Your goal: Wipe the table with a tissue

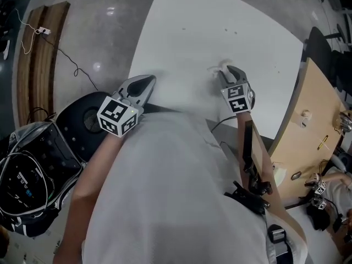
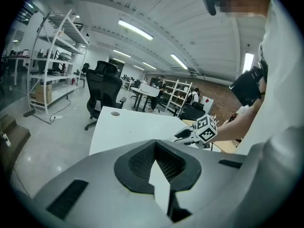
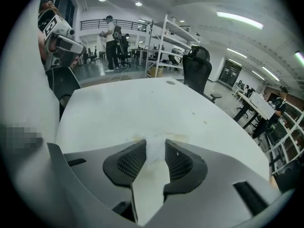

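Mid-wipe on the white table (image 1: 220,26): tissue (image 3: 155,151) pinched between the pads of the right gripper (image 1: 226,73), pressed to the surface near the front edge, just beside a faint yellowish smear (image 3: 135,139). Left gripper (image 1: 148,81) closed on nothing at the table's left edge. Next, likely: dragging across the smear with steady downward pressure.

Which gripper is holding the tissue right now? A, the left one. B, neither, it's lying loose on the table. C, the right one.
C: the tissue is pinched between the pads of the right gripper, down on the white table, while the left gripper has nothing between its jaws.
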A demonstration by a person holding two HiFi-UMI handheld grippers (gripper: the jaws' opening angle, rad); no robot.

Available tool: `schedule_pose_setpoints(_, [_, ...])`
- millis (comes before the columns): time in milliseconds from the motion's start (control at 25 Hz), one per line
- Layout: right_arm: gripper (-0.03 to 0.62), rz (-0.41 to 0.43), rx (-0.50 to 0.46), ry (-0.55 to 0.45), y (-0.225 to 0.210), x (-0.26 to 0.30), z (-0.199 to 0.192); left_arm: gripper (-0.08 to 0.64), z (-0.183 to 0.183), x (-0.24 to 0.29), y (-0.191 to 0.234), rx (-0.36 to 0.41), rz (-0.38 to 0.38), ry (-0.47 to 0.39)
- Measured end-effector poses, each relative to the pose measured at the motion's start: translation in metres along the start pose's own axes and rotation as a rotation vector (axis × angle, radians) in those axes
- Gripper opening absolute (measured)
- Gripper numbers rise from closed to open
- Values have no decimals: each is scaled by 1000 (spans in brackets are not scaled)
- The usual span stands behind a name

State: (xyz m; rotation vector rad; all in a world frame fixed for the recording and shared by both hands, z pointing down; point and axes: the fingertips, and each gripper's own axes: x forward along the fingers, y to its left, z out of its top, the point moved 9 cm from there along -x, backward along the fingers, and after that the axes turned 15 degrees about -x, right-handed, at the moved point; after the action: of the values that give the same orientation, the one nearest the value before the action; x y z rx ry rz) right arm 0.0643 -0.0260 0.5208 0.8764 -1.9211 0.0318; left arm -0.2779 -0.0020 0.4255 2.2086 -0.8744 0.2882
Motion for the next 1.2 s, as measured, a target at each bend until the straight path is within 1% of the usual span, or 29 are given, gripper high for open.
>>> schedule_pose_setpoints(160, [126, 43, 0, -66, 0, 21, 37, 5, 11, -3, 6, -2, -21, -16])
schedule_pose_setpoints(280, [126, 79, 13, -97, -12, 46, 72, 5, 12, -10, 16, -21, -5, -31])
schedule_pose_setpoints(360, [126, 94, -1, -104, -21, 63, 92, 5, 11, -18, 22, -37, 11, -41])
schedule_pose_setpoints(440, [126, 64, -18, -93, -36, 78, 107, 5, 10, -24, 29, -53, 28, -51])
schedule_pose_setpoints(600, [126, -94, -4, -29, -73, 103, 123, 5, 5, -39, 42, -98, 76, -68])
schedule_pose_setpoints(680, [126, -152, -26, 2, -85, 114, 132, 5, 2, -47, 48, -116, 98, -73])
schedule_pose_setpoints(720, [126, -168, -36, 14, -90, 120, 136, 5, 1, -50, 50, -123, 106, -75])
schedule_pose_setpoints(800, [126, -172, -41, 32, -96, 130, 141, 5, 0, -53, 53, -135, 119, -80])
schedule_pose_setpoints(880, [126, -157, -63, 60, -94, 140, 144, 5, -1, -56, 56, -143, 128, -83])
schedule_pose_setpoints(960, [124, -160, -113, 96, -85, 149, 146, 5, -2, -58, 59, -148, 134, -85])
schedule_pose_setpoints(1040, [119, -189, -168, 112, -74, 150, 148, 5, -2, -58, 60, -152, 136, -84])
schedule_pose_setpoints(1120, [115, -202, -236, 109, -63, 149, 152, 5, -2, -56, 60, -152, 133, -83])
schedule_pose_setpoints(1200, [113, -191, -308, 94, -48, 148, 157, 5, 0, -53, 62, -148, 120, -81])
